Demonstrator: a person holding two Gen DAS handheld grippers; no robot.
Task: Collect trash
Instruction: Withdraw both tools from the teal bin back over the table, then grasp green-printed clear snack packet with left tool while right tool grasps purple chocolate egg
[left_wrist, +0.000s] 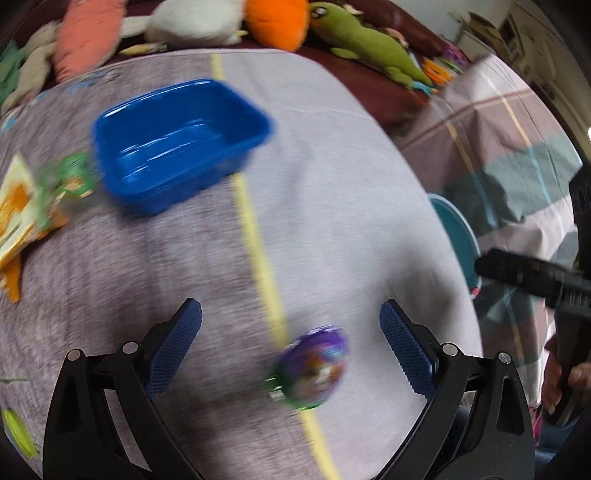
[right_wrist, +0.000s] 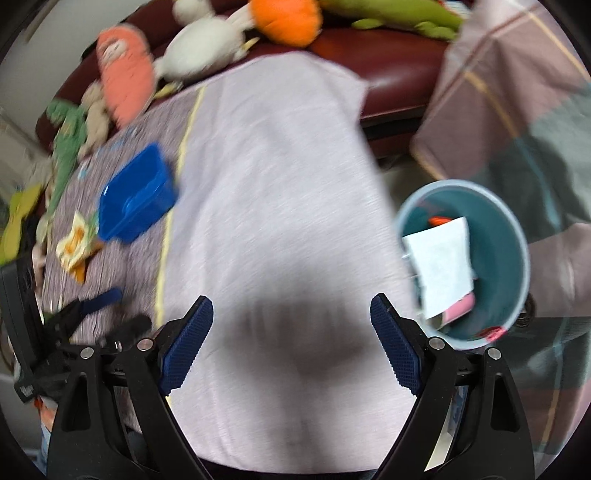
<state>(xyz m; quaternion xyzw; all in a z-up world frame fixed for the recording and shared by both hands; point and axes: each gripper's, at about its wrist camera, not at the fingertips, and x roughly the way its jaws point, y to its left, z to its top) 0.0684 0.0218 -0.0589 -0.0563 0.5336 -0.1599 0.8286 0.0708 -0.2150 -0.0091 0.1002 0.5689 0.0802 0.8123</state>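
Note:
In the left wrist view, a purple and green wrapper (left_wrist: 314, 369) lies on the grey and lilac cloth, between the wide-open fingers of my left gripper (left_wrist: 291, 325). Yellow-orange and green wrappers (left_wrist: 33, 206) lie at the far left beside a blue plastic tub (left_wrist: 177, 140). In the right wrist view my right gripper (right_wrist: 291, 321) is open and empty over the lilac cloth. A teal trash bin (right_wrist: 513, 251) stands to its right, below the cloth's edge, holding white paper (right_wrist: 443, 266) and other scraps. The blue tub (right_wrist: 136, 199) and wrappers (right_wrist: 77, 247) lie at left.
Plush toys line the far edge: pink (left_wrist: 88, 33), white (left_wrist: 195, 22), orange (left_wrist: 277, 18), green (left_wrist: 369, 48). A plaid blanket (left_wrist: 498, 129) lies at right. The right gripper's black body (left_wrist: 535, 277) shows at the right edge; the left gripper (right_wrist: 74, 321) shows at lower left.

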